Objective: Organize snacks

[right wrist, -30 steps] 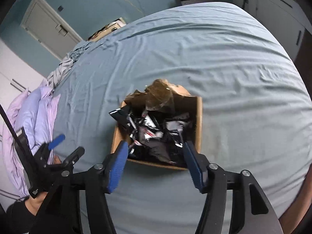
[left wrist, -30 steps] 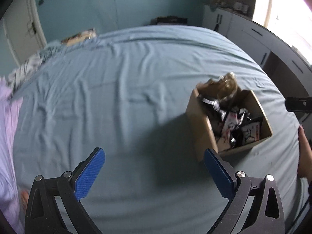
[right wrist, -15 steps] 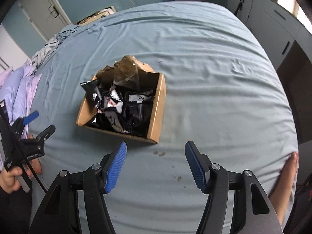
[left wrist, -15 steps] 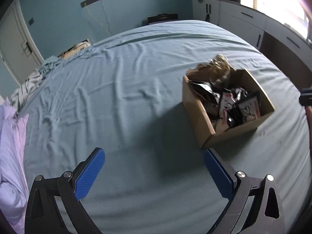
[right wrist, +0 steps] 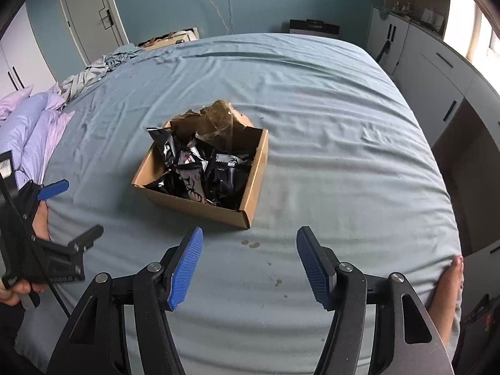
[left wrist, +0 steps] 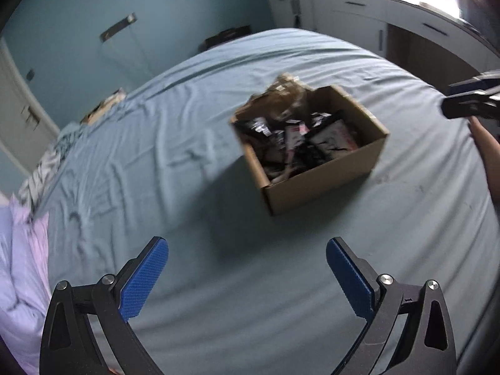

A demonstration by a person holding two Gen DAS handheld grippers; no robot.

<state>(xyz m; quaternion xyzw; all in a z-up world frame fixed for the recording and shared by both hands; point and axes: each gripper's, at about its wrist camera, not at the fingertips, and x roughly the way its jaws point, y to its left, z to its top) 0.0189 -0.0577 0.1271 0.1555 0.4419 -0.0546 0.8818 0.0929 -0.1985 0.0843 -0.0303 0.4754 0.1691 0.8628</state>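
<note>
An open cardboard box sits on the blue bed sheet, filled with several black snack packets and a crumpled brown wrapper at its far side. My right gripper hovers open just short of the box's near corner, nothing between its blue pads. My left gripper is open too, wide, over bare sheet to the left of the box. From the right wrist view the left gripper shows at the left edge, held by a hand.
Lilac pillows and a crumpled cloth lie at the bed's left. White cupboards run along the right wall, a door at the back left. Small brown stains mark the sheet. A bare foot rests at the right edge.
Both grippers have pulled back from the box and rolled. The box now sits farther from the right gripper's pads and higher in the left view. Jaws unchanged.
</note>
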